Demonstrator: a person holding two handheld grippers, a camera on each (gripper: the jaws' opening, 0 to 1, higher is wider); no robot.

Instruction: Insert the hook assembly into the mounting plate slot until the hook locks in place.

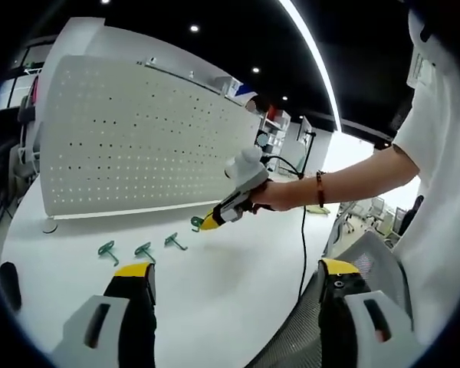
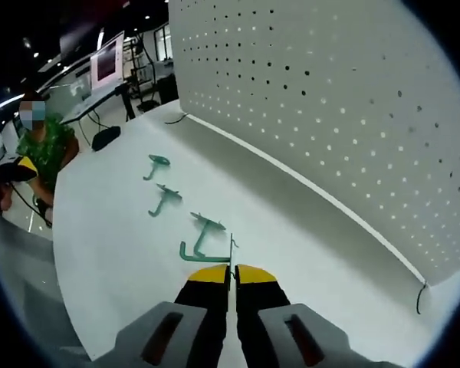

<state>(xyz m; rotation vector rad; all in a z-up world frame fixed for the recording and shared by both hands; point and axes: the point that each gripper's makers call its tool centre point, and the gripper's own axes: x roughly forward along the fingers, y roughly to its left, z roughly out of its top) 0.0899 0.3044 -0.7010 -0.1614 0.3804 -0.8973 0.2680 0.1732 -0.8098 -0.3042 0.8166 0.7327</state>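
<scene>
We looked out from the left gripper view and saw the left gripper (image 1: pixel 234 287) hanging over the white tabletop (image 1: pixel 215 284), its yellow-tipped black jaws spread wide apart with nothing between them. Beyond it stood the big white perforated metal mounting plate (image 1: pixel 138 138), upright on the table. In front of the plate three small green metal hooks lay in a row on the table: one (image 1: pixel 107 251), the next (image 1: pixel 144 251), and a third (image 1: pixel 175 242), each apart from its neighbour.

Across the table a person's hand (image 1: pixel 270 195) held the right gripper (image 1: pixel 208 222), a black cable trailing from it. At its yellow tip we saw a fourth green hook (image 1: pixel 196 223), just above the table and short of the plate.

From the right gripper view, the right gripper (image 2: pixel 231 277) had its jaws pressed together, and a thin stem of the green hook (image 2: pixel 203 253) rose from the seam between them, so we took it as pinched there. The hook's bent end pointed left, close over the tabletop (image 2: pixel 107 253). The other three hooks lay beyond it in a line: (image 2: pixel 207 223), (image 2: pixel 163 201) and (image 2: pixel 156 164). The perforated plate (image 2: pixel 337 115) stood to the right, well clear of the held hook.
</scene>
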